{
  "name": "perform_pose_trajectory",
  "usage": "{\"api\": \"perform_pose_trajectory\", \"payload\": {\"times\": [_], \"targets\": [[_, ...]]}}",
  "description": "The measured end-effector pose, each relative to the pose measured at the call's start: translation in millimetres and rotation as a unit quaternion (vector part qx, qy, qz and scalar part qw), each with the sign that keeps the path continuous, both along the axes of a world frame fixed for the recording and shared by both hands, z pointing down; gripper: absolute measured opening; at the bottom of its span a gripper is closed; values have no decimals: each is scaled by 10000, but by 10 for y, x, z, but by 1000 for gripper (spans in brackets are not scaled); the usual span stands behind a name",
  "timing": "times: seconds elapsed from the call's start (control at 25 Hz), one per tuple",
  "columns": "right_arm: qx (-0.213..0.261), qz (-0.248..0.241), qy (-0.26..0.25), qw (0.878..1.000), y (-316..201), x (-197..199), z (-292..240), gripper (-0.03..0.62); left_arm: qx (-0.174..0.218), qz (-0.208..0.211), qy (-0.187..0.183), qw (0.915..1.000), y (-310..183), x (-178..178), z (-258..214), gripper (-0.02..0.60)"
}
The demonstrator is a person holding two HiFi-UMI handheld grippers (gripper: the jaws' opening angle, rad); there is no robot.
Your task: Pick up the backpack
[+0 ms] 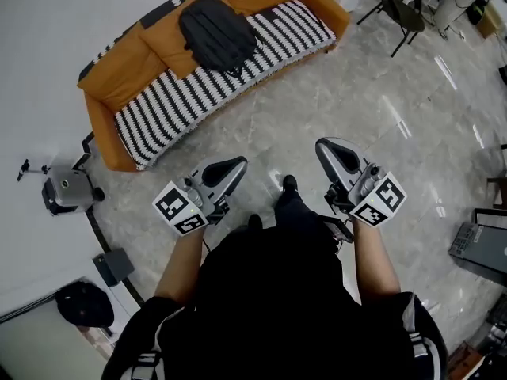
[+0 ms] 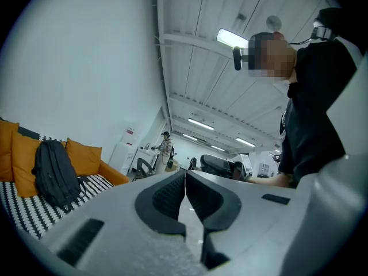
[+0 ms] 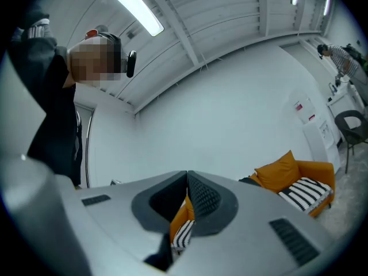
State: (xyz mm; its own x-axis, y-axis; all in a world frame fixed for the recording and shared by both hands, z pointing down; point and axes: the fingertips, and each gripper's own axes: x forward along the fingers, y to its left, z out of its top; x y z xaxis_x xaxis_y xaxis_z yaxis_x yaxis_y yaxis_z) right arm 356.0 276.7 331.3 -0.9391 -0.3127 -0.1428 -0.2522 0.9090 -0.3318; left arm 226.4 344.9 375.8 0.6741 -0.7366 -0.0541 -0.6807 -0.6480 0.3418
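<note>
A dark grey backpack (image 1: 216, 32) leans against the orange cushions of a sofa (image 1: 107, 129) with a black-and-white striped seat, far ahead in the head view. In the left gripper view the backpack (image 2: 53, 175) shows at the left. My left gripper (image 1: 240, 163) and right gripper (image 1: 320, 144) are both held level in front of the person, well short of the sofa. Both are shut with nothing between the jaws. In the right gripper view only the sofa's orange cushion (image 3: 283, 172) and striped seat show beyond the right gripper (image 3: 187, 175); in its own view the left gripper (image 2: 185, 174) is equally empty.
A grey marble floor (image 1: 333, 101) stretches between the person and the sofa. A small grey machine (image 1: 70, 188) stands by the left wall. A black chair (image 1: 400, 6) stands at the upper right, a dark box (image 1: 481, 248) at the right edge. Another person (image 2: 166, 149) stands far off.
</note>
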Motion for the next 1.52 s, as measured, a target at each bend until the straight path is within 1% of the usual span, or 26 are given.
{"api": "perform_pose_trajectory", "payload": {"times": [0.28, 0.44, 0.56, 0.68, 0.76, 0.92, 1.2, 1.36, 1.52], "targets": [[18, -156, -145, 9998, -843, 156, -53, 26, 17, -274, -50, 9996, -716, 96, -111, 23], [17, -308, -201, 9993, -1197, 228, -99, 26, 70, -462, -138, 9988, -1013, 153, -203, 23], [62, -495, -231, 9985, -1410, 212, -112, 26, 154, -707, -146, 9973, -1204, 104, -244, 23], [69, -597, -220, 9979, -1627, 196, -117, 26, 270, -964, 7, 9950, -1367, 8, -341, 23], [67, -649, -226, 9976, -1765, 177, -134, 26, 371, -1077, 31, 9935, -1463, -46, -425, 23], [85, -809, -244, 9964, -1954, 75, -140, 26, 441, -1273, -16, 9909, -1615, -163, -457, 23], [-41, -1097, -146, 9938, -2187, -175, -43, 26, 335, -1612, 61, 9863, -1748, -396, -345, 23], [-64, -1296, -21, 9915, -2354, -402, 9, 26, 270, -1774, 147, 9837, -1872, -574, -258, 23], [-41, -1392, 11, 9903, -2590, -693, -13, 26, 250, -1862, 222, 9819, -2081, -828, -221, 23]]}}
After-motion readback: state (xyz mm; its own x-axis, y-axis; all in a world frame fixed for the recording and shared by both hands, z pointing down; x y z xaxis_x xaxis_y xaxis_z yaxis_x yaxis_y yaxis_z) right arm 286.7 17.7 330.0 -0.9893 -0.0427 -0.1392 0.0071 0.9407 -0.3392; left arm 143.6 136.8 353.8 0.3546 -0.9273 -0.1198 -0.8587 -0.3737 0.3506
